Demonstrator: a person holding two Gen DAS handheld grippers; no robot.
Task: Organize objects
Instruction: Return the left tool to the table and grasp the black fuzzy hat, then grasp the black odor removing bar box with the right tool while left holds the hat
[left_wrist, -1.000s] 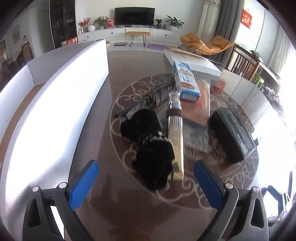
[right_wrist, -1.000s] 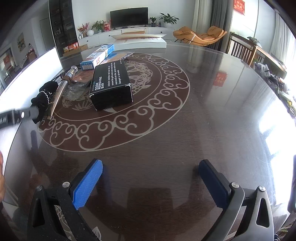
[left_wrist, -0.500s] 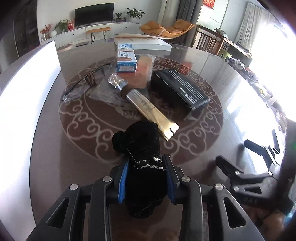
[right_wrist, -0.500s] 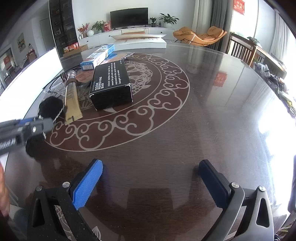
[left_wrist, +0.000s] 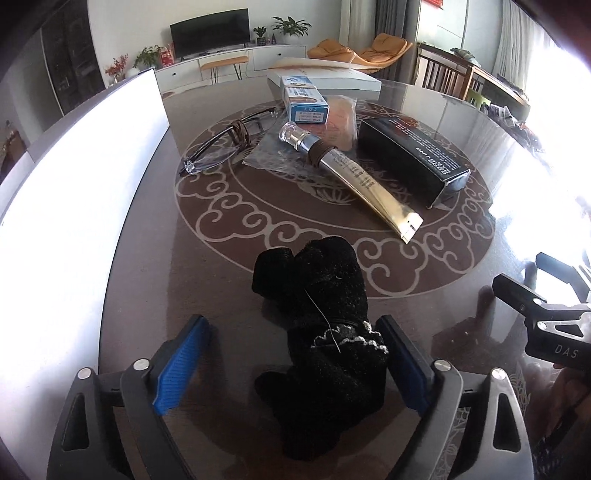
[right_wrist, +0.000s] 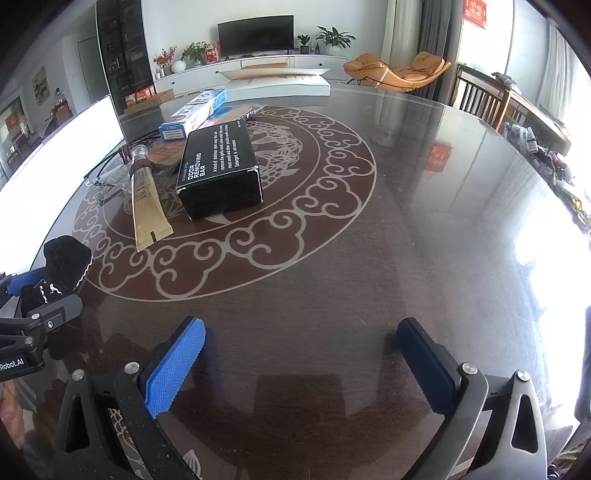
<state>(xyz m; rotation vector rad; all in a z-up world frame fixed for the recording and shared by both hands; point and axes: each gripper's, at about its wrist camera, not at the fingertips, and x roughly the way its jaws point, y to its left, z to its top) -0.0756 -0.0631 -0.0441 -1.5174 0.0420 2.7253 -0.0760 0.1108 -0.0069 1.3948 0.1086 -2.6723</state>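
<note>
The dark glossy round table with its pale cloud-scroll ring (right_wrist: 332, 258) is bare across its whole right half and near edge, while the clutter sits in the left part of the ring: a black rectangular carton with white lettering (right_wrist: 219, 166), a gold tube with a clear cap (left_wrist: 354, 177) lying just beside it, thin-framed spectacles (left_wrist: 221, 147), a blue-and-white small box (left_wrist: 304, 101) and, farther back, a flat white box (left_wrist: 328, 79) by the far rim. A tall white panel (left_wrist: 74, 203) stands along the table's left edge and closes that side off. The left gripper (left_wrist: 291, 363) points steeply down at the table near its front edge; its jaws have just been opening and now stand wide, with the black knitted glove with a pale stitched cuff band (left_wrist: 325, 325) lying on the table between them, the right blue pad close against the cuff and the left pad well clear, so nothing is gripped. The right gripper (right_wrist: 299, 363) also tilts steeply down over bare table, jaws wide apart and empty, well clear of the clutter.
</note>
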